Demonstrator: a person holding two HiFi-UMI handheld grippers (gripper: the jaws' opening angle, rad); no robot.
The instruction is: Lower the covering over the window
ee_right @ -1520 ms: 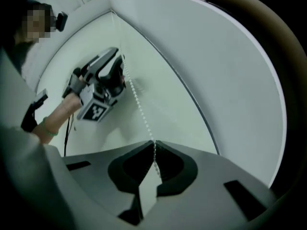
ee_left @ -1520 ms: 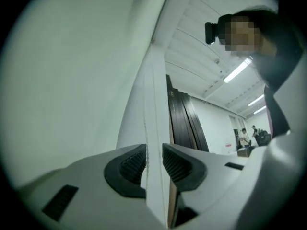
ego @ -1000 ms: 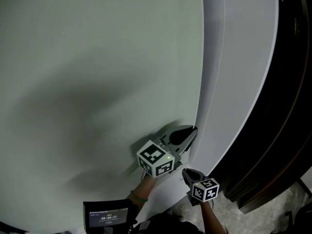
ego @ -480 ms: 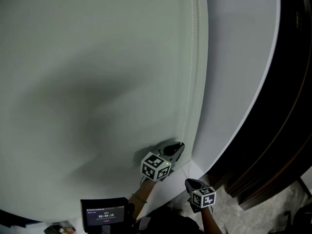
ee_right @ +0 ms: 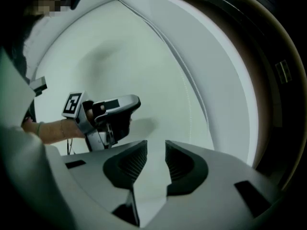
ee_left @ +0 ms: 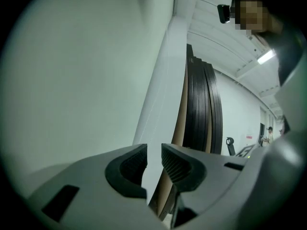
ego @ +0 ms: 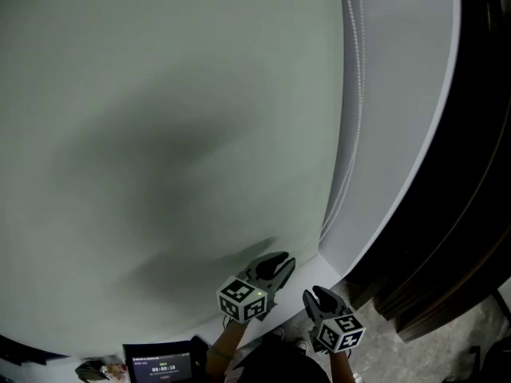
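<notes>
Blind: The blind [ego: 160,134] fills the left and middle of the head view. Its lower edge curves just above both hand-held grippers, so we judge the window mostly covered.
Screen: A small screen [ego: 160,365] sits at the bottom, below the blind's edge, apart from the work.
Left hand-held gripper: The left hand-held gripper [ego: 279,263] points at the blind's lower right corner, near the low end of the cord. Its own view shows the ribbed pads a narrow gap apart, with only the wall strip behind them, so we read it as open and holding nothing.
Right hand-held gripper: The right hand-held gripper [ego: 317,295] is just beside the left one and lower. Its jaws have just been opening and nothing sits between them. We take that as a release, freeing it for a fresh grip.
Cord: The cord [ego: 357,94] hangs as two thin lines along the blind's right edge, where it drives the roller. Neither gripper touches it as far as we can tell.
Wall: A pale wall [ego: 399,94] runs beside the cord.
Panels: Dark panels [ego: 471,174] stand at the far right, clear of both grippers.
</notes>
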